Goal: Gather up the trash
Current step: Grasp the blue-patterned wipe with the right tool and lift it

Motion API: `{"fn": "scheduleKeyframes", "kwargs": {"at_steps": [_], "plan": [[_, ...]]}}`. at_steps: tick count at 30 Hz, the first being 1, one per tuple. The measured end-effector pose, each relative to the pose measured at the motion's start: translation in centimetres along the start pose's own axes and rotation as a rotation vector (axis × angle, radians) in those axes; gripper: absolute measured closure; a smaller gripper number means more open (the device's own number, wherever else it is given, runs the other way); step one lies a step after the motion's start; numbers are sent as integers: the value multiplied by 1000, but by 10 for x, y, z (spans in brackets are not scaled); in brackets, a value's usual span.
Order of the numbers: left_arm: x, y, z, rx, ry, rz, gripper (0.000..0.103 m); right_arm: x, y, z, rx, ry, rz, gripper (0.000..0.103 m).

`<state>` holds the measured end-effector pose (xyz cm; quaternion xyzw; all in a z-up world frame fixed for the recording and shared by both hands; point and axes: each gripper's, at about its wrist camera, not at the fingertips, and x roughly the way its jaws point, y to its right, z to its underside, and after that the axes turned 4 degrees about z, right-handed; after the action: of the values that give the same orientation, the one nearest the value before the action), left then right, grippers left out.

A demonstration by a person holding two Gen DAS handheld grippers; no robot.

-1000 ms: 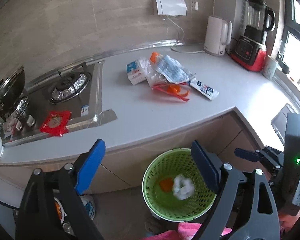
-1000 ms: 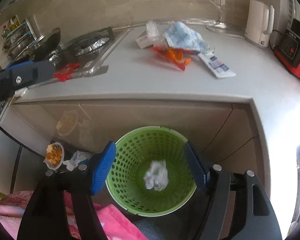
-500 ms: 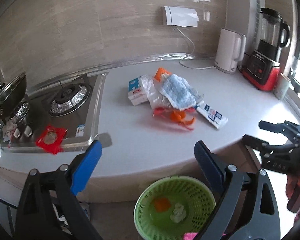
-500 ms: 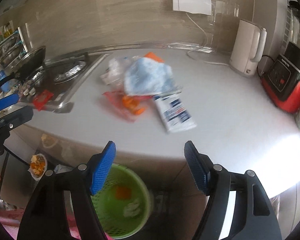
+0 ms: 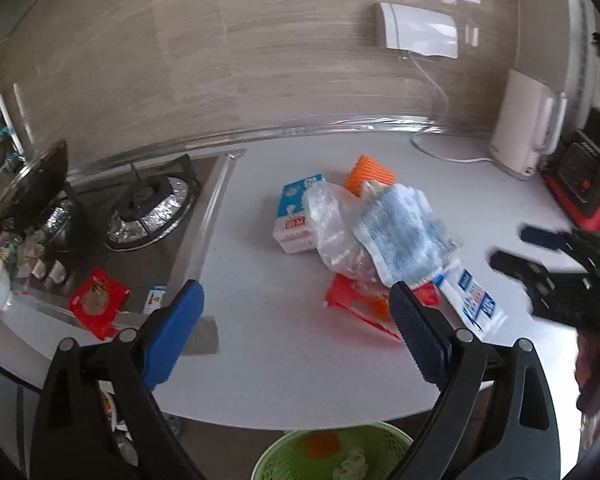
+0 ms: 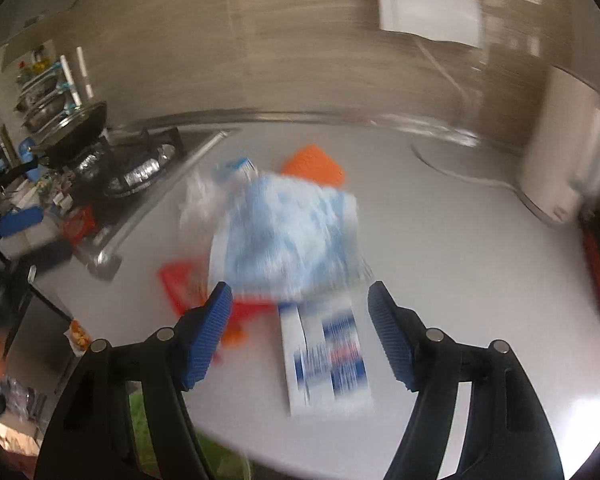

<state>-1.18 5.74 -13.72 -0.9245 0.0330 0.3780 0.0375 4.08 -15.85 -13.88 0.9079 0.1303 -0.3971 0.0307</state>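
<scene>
A pile of trash lies on the white counter: a blue-white wrapper, a clear plastic bag, a small carton, an orange piece, a red wrapper and a white-blue packet. My left gripper is open and empty, just short of the pile. My right gripper is open and empty, over the white-blue packet; it also shows in the left wrist view. The green bin stands on the floor below, holding an orange scrap and white paper.
A gas stove with a red packet on its edge sits at the left. A white kettle and a red-black appliance stand at the right back. The wall runs behind. The right wrist view is blurred.
Both grippers have risen from the bin and moved forward over the counter toward the trash pile. Both have stayed open and empty.
</scene>
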Motion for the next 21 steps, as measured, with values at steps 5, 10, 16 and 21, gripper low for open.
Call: {"fn": "scheduleKeyframes", "kwargs": {"at_steps": [5, 10, 16, 21], "plan": [[8, 5, -5, -18, -23, -43, 14, 56, 5, -37, -54, -23, -51, 55], [16, 5, -11, -17, -39, -83, 14, 101, 47, -53, -17, -76, -99, 55], [28, 6, -14, -35, -66, -99, 14, 149, 76, -58, -18, -164, -237, 55], [40, 5, -15, -39, -89, -119, 14, 168, 75, -62, -45, -210, -292, 81]]}}
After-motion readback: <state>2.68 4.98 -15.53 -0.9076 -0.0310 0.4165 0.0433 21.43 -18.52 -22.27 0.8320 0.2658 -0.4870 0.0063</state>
